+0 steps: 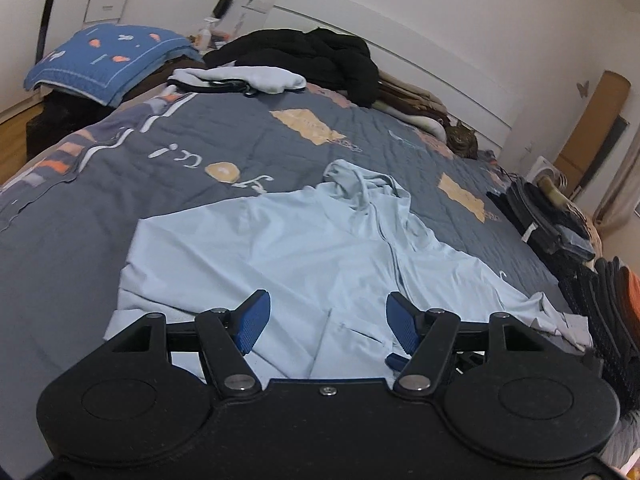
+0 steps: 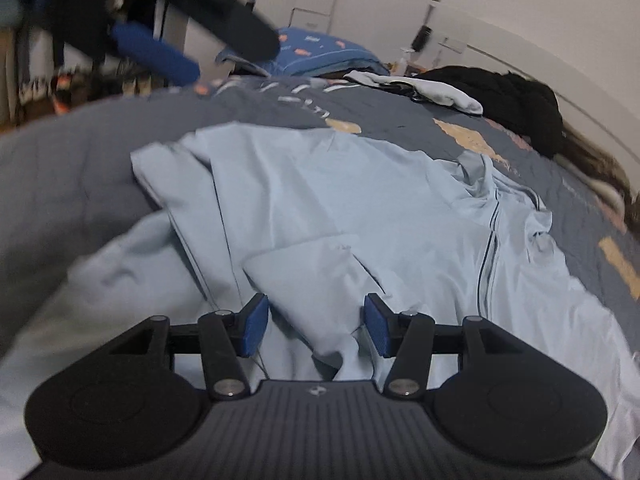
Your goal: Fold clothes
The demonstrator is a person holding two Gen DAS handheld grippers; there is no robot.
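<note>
A light blue zip hoodie (image 1: pixel 304 248) lies spread on the grey bedspread (image 1: pixel 120 192), hood towards the headboard. My left gripper (image 1: pixel 329 322) hovers over its lower hem, open, with nothing between the blue pads. In the right wrist view the hoodie (image 2: pixel 340 184) fills the middle, and a folded-in sleeve flap (image 2: pixel 312 280) runs down between the pads of my right gripper (image 2: pixel 316 326). That gripper is open and its pads stand clear of the cloth on both sides. The left gripper's blurred fingers (image 2: pixel 156 54) show at the top left of that view.
A black clothes pile (image 1: pixel 320 56) and a pale garment (image 1: pixel 256 78) lie near the headboard. A blue patterned pillow (image 1: pixel 108 60) sits at the back left. A cat (image 1: pixel 462 142) rests at the right. Folded dark stacks (image 1: pixel 552 216) line the bed's right edge.
</note>
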